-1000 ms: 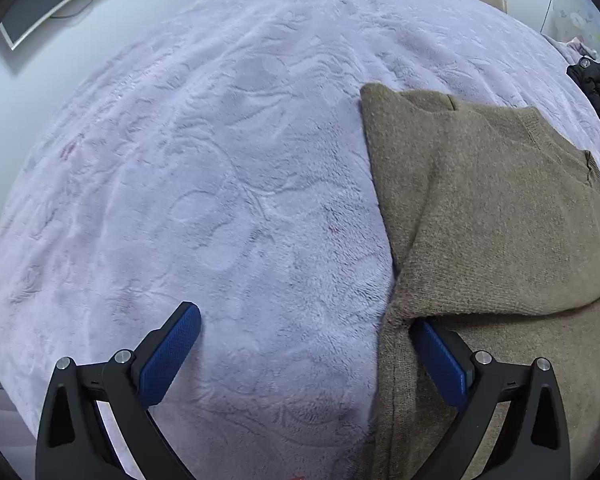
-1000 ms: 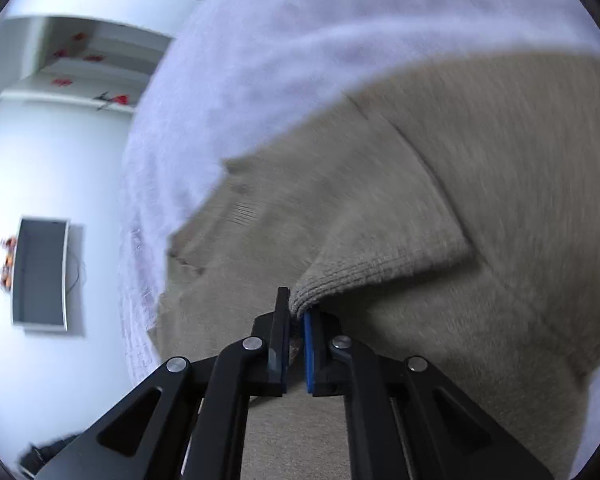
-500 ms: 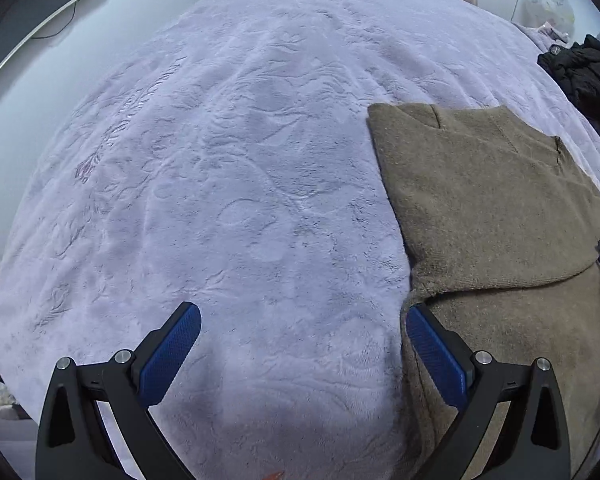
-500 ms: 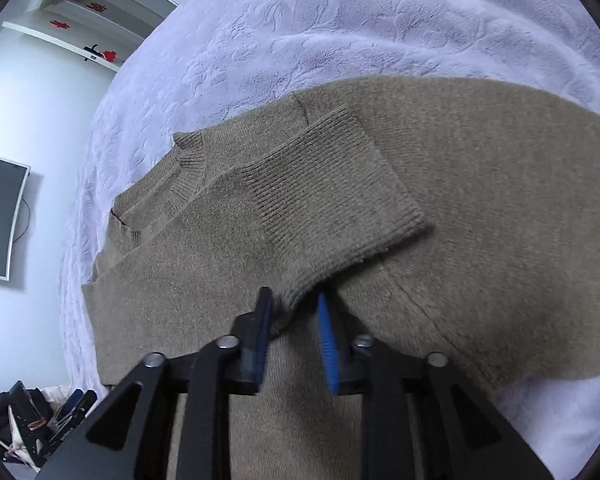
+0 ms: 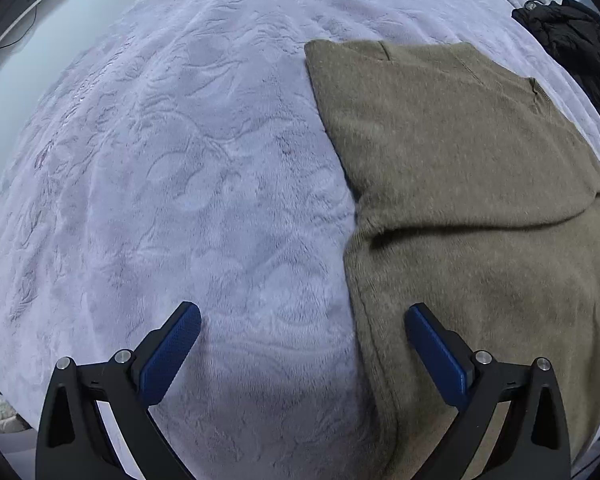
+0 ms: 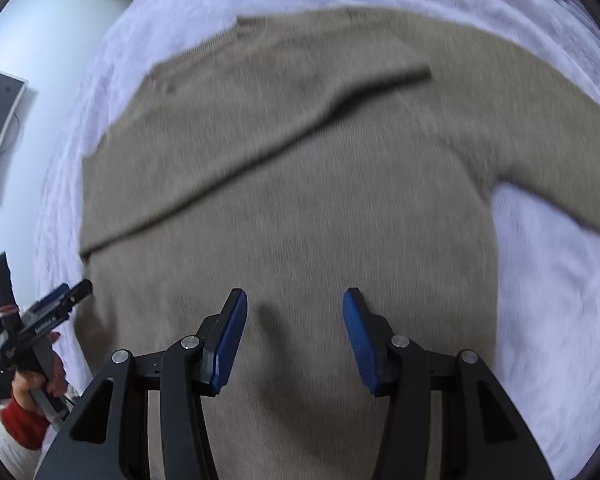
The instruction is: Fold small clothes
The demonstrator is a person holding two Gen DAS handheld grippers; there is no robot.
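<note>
An olive-brown knit sweater (image 5: 452, 168) (image 6: 300, 200) lies flat on a lilac plush bedspread (image 5: 180, 160). One sleeve (image 6: 268, 120) is folded across the body, its cuff toward the upper right. The other sleeve (image 6: 572, 168) stretches out to the right. My left gripper (image 5: 302, 320) hangs open over the sweater's left edge, one finger over the bedspread, the other over the knit. My right gripper (image 6: 294, 300) hovers above the sweater's body; its jaws are opening and nothing is between them.
A black garment (image 5: 572, 36) lies at the bed's far right. A wall-mounted screen (image 6: 0, 128) hangs on the pale wall. A hand in a red cuff (image 6: 32, 392) holds the left gripper's handle at the lower left of the right wrist view.
My right gripper let go of the sleeve cuff, opened, and slid back over the sweater's body. The sleeve now lies across the chest. My left gripper drifted slightly and stayed open.
</note>
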